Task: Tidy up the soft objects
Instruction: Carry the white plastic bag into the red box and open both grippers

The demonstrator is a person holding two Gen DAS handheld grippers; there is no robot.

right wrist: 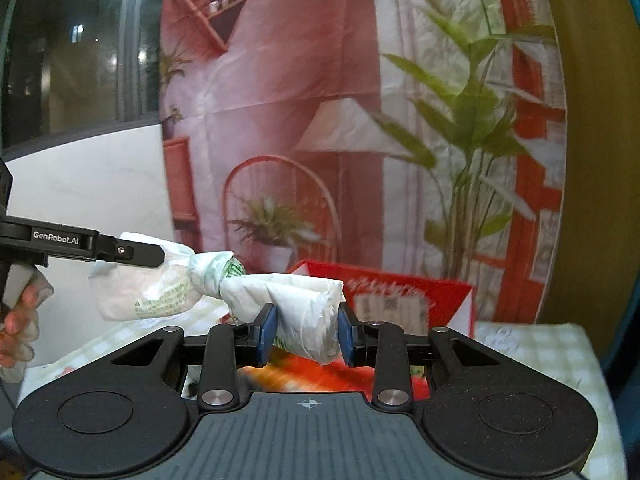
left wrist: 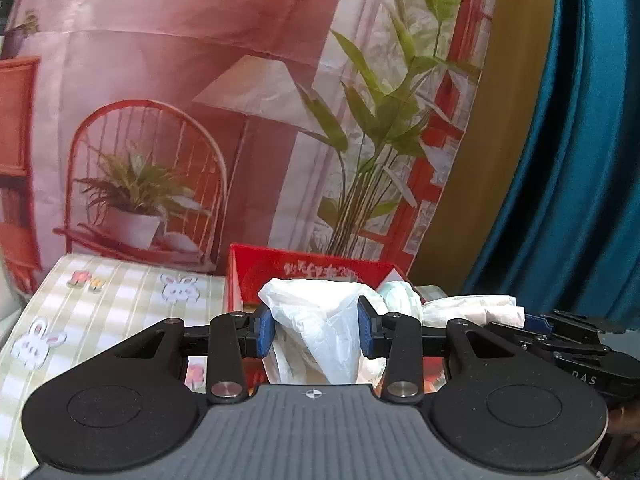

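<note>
The left gripper [left wrist: 316, 330] pinches one end of a white plastic bag [left wrist: 320, 320], its blue pads [left wrist: 265, 330] pressed into the crumpled film on both sides. The right gripper [right wrist: 306, 334] pinches the other end of the same bag [right wrist: 300, 304], its pads sunk into a rolled white fold. Between the two, the bag is twisted into a knot with green print, which the right wrist view shows off to that gripper's left and a little above its fingers. The bag hangs clear of the bench [left wrist: 80, 300], stretched between the grippers.

Just beyond and below both grippers stands a red box [left wrist: 304, 268], open at the top, white lettering on its wall. Left of the left gripper the bench carries a checked cloth with bunny prints. Behind the box hangs a printed backdrop [left wrist: 200, 100] with a chair, lamp and plants; to its right, a teal curtain [left wrist: 580, 160]. In the right wrist view, a gloved hand [right wrist: 18, 320] grips the left gripper's handle.
</note>
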